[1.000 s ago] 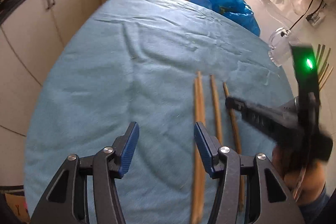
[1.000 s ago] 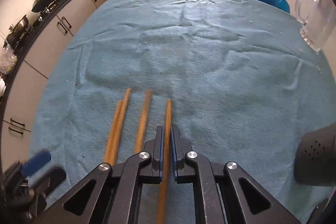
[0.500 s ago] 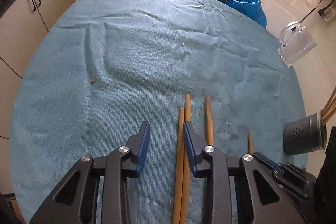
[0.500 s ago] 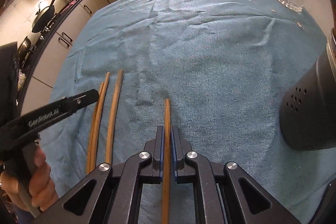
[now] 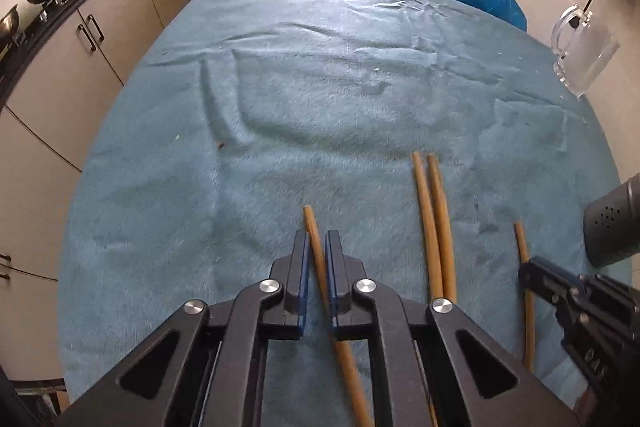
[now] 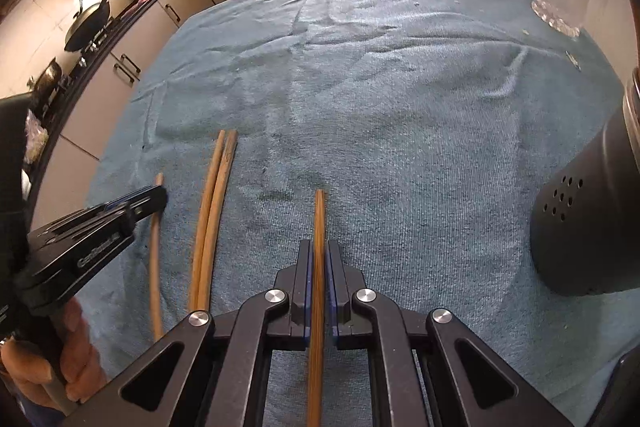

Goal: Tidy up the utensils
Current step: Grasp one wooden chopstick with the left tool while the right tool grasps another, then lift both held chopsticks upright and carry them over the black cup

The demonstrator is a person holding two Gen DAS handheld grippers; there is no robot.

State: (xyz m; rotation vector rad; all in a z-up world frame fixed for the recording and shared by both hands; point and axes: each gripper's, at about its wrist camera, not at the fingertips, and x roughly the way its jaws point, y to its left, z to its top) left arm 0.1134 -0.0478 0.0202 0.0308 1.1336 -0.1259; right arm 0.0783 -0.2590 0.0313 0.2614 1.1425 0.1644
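Chopsticks [image 5: 435,223] lie paired between both tools, each clamped on one stick (only the right view shows a hand [image 6: 48,355]).

The left gripper [image 5: 316,259] pinches one wooden chopstick [image 5: 311,233] over the blue-clothed table [image 5: 320,87]. A chopstick pair [image 5: 434,223] lies toward the table's right edge, near a dark perforated holder [image 5: 612,227].

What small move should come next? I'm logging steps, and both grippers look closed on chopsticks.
Probably lift both: the left gripper pinches one chopstick, the right gripper another, both low over the blue cloth, with the dark perforated holder just right.
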